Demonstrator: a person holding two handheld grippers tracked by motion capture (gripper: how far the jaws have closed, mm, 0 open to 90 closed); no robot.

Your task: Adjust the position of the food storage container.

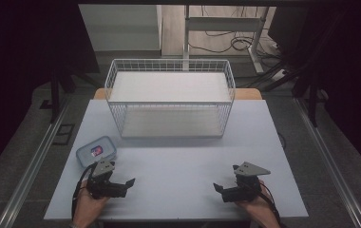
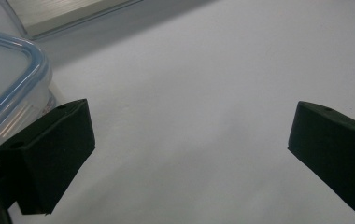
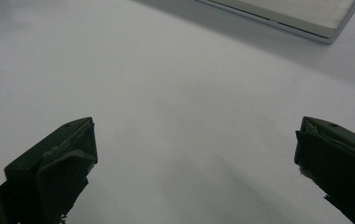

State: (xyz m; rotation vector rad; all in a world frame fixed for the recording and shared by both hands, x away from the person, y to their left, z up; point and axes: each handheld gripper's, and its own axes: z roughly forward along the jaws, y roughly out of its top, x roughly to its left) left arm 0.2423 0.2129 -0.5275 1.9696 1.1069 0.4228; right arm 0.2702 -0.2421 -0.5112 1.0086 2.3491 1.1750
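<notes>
Nearest the high camera, two hands held the left gripper (image 1: 130,182) and right gripper (image 1: 218,187) low over the pale grey table (image 1: 183,166), both with jaws spread and empty. Just beyond the left gripper sat the clear plastic lidded box with a blue rim (image 1: 96,151); farther back stood a white wire basket (image 1: 170,97), well apart from the box.

From the left gripper view, that box (image 2: 7,88) lay just beside one black jaw, outside the gap.

From the right gripper view, bare table (image 3: 175,107) lay between the jaws.

Nothing seemed grasped yet; picking up the box looked wholly ahead.
</notes>
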